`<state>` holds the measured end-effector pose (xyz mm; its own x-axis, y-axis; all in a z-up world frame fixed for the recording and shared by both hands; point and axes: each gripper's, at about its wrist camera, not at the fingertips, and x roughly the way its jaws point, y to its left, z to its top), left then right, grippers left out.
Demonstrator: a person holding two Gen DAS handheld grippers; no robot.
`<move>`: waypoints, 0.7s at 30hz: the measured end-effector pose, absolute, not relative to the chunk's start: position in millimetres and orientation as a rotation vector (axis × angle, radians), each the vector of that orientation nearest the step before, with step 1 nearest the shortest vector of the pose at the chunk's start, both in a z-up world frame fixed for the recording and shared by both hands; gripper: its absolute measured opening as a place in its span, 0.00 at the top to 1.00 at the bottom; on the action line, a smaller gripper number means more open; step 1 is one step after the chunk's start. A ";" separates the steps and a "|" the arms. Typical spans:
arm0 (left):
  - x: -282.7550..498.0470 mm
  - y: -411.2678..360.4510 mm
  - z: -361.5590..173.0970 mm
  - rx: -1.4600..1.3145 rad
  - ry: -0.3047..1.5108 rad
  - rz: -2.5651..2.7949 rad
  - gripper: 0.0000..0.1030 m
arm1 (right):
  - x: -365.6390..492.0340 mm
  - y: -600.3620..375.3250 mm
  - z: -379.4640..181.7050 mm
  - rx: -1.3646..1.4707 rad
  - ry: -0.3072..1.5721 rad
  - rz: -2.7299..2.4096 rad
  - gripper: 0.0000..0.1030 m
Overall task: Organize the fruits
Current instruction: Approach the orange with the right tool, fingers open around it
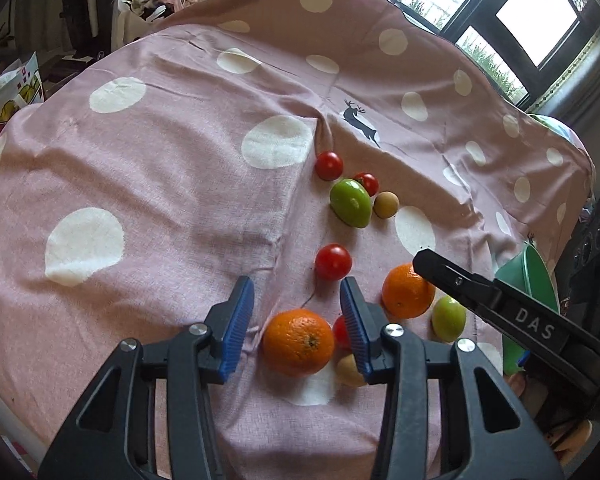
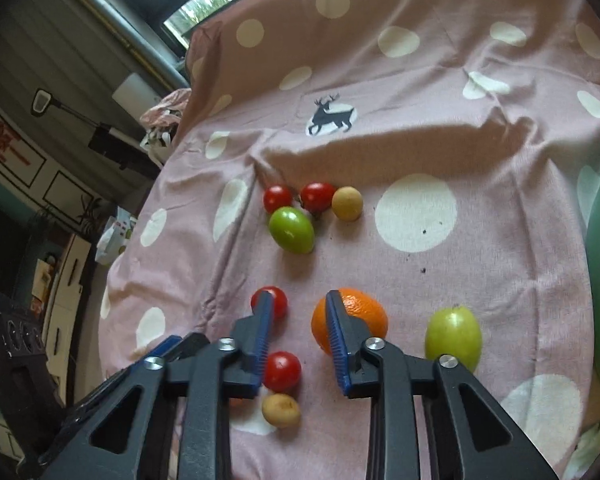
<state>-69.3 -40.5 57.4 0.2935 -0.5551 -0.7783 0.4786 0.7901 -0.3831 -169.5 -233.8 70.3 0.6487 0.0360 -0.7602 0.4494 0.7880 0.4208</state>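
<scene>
Left gripper (image 1: 296, 320) hanging part-open, empty, over the near orange (image 1: 299, 342), fruit lying between its jaws; right gripper (image 2: 296, 334) narrowed, gripping nothing, far orange (image 2: 350, 320) just right.

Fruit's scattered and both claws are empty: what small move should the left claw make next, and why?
Probably ease the left claw down around the near orange, then close: it lies loose between the open jaws, though a tomato crowds its right side.
</scene>
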 end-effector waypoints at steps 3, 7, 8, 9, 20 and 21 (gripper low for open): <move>-74.2 -43.8 61.1 -0.079 1.059 -0.722 0.58 | -165.0 -240.1 72.2 0.627 0.855 -0.290 0.75; -81.9 -53.2 62.5 -0.049 1.046 -0.763 0.58 | -158.6 -256.7 71.1 0.594 0.891 -0.364 0.75; -83.3 -55.7 62.0 -0.043 1.046 -0.771 0.58 | -158.1 -260.4 69.9 0.598 0.901 -0.369 0.75; -84.6 -58.5 61.0 -0.035 1.049 -0.776 0.58 | -158.2 -265.1 69.0 0.605 0.908 -0.368 0.75; -88.2 -64.9 58.2 -0.003 1.047 -0.778 0.57 | -157.2 -274.0 51.1 0.619 0.979 -0.399 0.56; -87.5 -64.2 58.1 -0.003 1.047 -0.774 0.57 | -157.7 -272.9 51.5 0.618 0.971 -0.403 0.56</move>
